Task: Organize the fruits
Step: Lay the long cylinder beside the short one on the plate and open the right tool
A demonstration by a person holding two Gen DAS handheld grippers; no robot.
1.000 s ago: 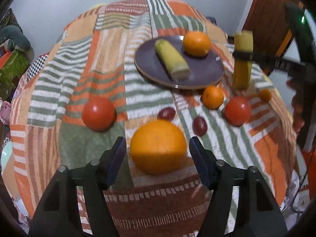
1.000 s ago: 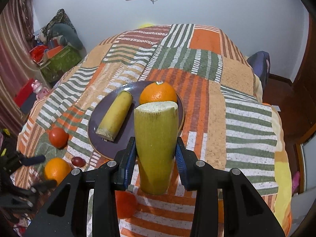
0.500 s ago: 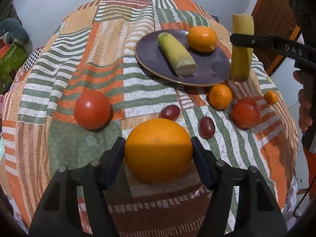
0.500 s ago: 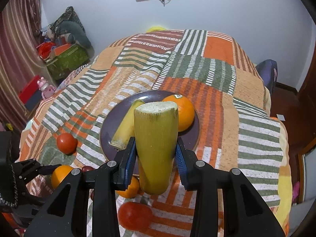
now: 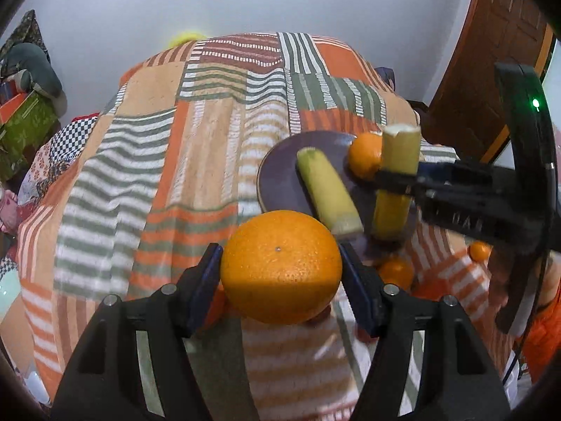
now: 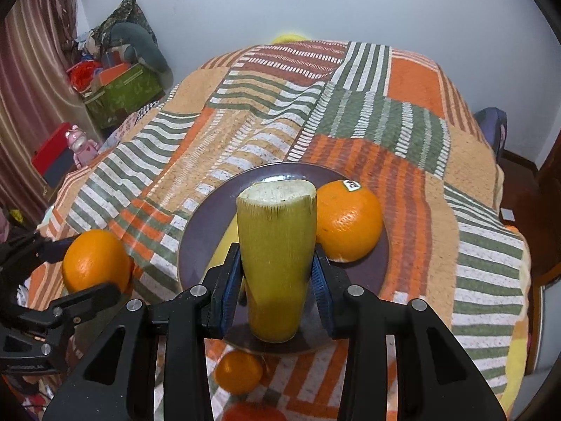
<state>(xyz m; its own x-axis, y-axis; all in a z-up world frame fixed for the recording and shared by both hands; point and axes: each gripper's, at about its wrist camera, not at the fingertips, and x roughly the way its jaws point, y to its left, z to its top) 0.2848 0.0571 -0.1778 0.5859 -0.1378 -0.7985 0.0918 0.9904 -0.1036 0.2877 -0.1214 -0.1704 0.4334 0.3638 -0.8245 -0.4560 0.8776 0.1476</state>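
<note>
The left gripper (image 5: 280,263) is closed around a large orange (image 5: 281,267), its blue pads pressed against both sides of the fruit, which sits between the fingers above the patchwork blanket (image 5: 196,161) that covers the bed. In the right wrist view this same orange (image 6: 95,260) hangs just left of the dark purple plate (image 6: 200,231), apart from its rim.

The right gripper (image 6: 277,280) clamps an upright yellow-green cut stalk piece (image 6: 277,256), the jaws only as wide as the stalk, gripping it about mid-height. The stalk's lower end is over the near part of the plate; whether it touches the plate cannot be told. From the left wrist view the held stalk (image 5: 398,182) stands at the plate's right side.

On the plate lie a second stalk piece (image 5: 328,193), on its side, and a stickered orange (image 6: 347,221) at the right. A small orange (image 6: 238,372) rests on the blanket just beside the plate's near edge, and a red fruit (image 6: 250,414) shows at the bottom of the right wrist view.
</note>
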